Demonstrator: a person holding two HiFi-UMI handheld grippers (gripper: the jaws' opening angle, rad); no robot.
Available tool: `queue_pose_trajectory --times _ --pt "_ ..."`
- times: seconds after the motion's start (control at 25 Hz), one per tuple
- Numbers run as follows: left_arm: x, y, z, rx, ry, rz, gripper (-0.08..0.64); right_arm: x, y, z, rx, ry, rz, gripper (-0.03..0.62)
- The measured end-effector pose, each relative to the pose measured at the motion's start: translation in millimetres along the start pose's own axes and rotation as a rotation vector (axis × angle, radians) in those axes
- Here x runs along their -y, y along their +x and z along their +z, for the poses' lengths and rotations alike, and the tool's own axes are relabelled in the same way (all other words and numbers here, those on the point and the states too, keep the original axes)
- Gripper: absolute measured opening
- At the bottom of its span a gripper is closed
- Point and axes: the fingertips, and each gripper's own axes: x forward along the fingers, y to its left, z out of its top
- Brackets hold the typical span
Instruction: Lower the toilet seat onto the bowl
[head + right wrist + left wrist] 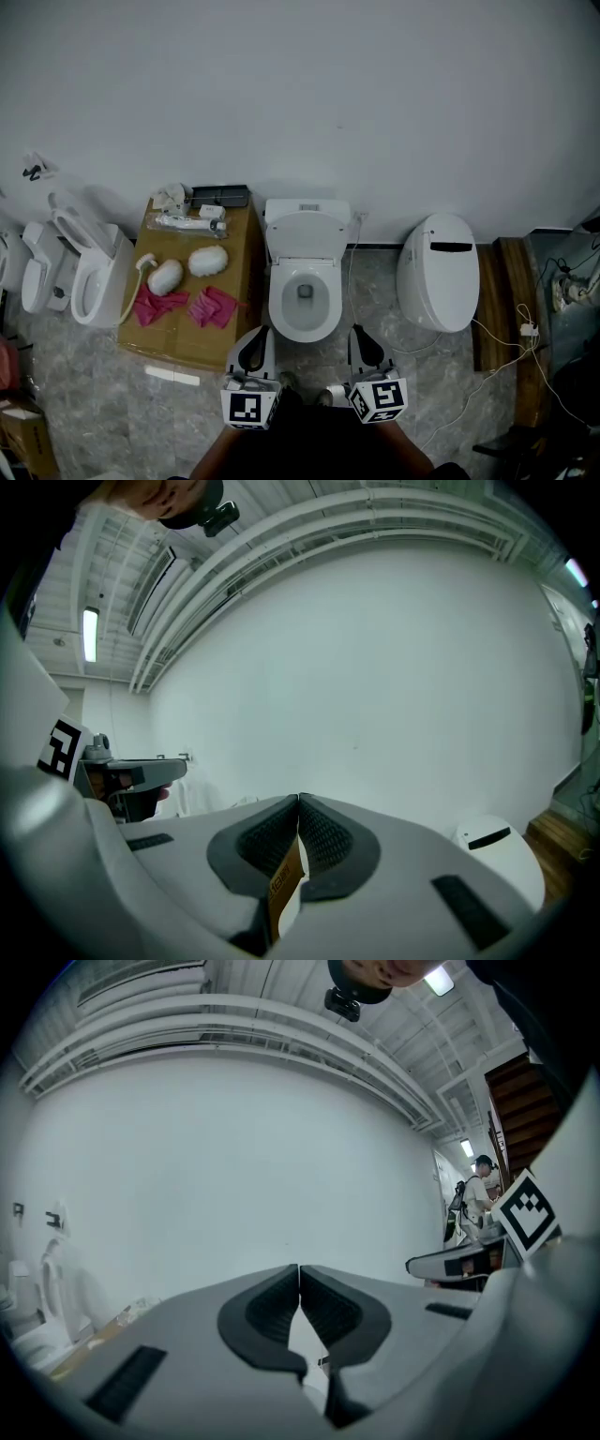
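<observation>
The white toilet (pixel 305 281) stands against the wall in the middle of the head view. Its seat and lid (pixel 305 236) are up, leaning back on the tank, and the bowl (pixel 279 307) lies uncovered. My left gripper (pixel 261 332) hovers just in front of the bowl's left side, jaws shut and empty. My right gripper (pixel 357 332) is beside the bowl's front right, also shut. In the left gripper view the gripper (pixel 299 1267) points at the bare wall. In the right gripper view the gripper (pixel 299 799) does too; a brown strip shows in the gap below its tips.
A cardboard box (pixel 242 277) left of the toilet carries pink gloves (pixel 214 307), white pads and small items. A second toilet (pixel 439 272) with its lid down stands to the right, more toilets (pixel 94 272) to the left. Wooden planks (pixel 489 309) and cables (pixel 525 328) lie at the far right.
</observation>
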Motion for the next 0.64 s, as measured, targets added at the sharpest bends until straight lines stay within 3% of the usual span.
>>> queue_pose_trajectory --times 0.48,0.64 --pt "4.0 -6.0 -3.6 0.007 -0.018 -0.006 0.011 -2.9 -7.3 -3.4 -0.002 -0.014 0.010 0.028" --pt "4.0 -5.5 1.2 0.048 -0.021 -0.011 0.011 -5.4 -7.8 -4.9 -0.002 -0.016 0.014 0.028"
